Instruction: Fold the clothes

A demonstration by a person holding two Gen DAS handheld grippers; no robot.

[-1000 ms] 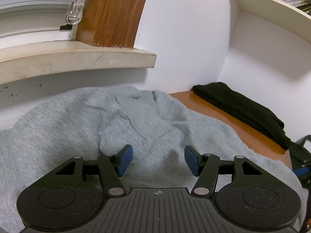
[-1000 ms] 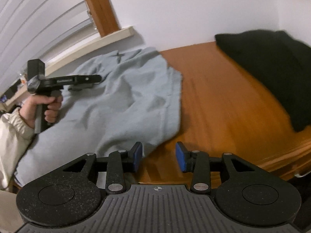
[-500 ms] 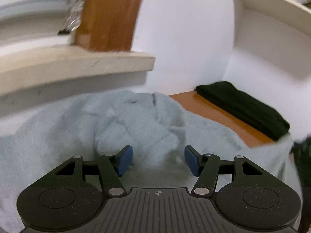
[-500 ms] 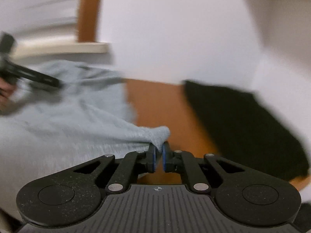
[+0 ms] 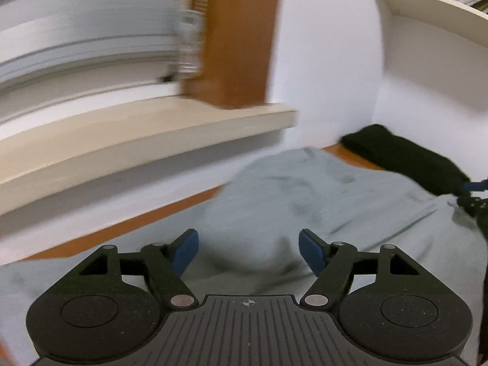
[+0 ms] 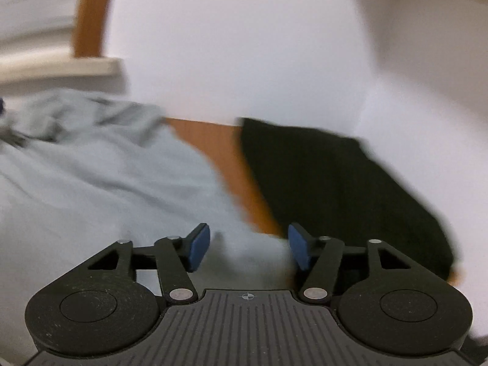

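A grey sweatshirt [image 5: 320, 195] lies rumpled across the wooden table [image 5: 131, 225]. My left gripper [image 5: 248, 251] hovers over it with its jaws opening; a hump of the grey cloth sits between the blue pads, which do not press on it. In the right wrist view the same sweatshirt [image 6: 100, 183] fills the left side. My right gripper [image 6: 248, 247] is at its right edge, jaws opening, a corner of the cloth lying loose between the pads. The right gripper shows at the far right edge of the left wrist view [image 5: 472, 195].
A folded black garment [image 6: 335, 183] lies on the table [image 6: 210, 140] at the right, against the white wall; it shows too in the left wrist view [image 5: 405, 158]. A beige windowsill [image 5: 137, 140] with a wooden frame [image 5: 241, 36] juts out above the table's far left.
My right gripper shut on the sweatshirt's right edge, then opened and let it go. My left gripper moved back and up, its jaws widening; a strip of table now shows behind the cloth.
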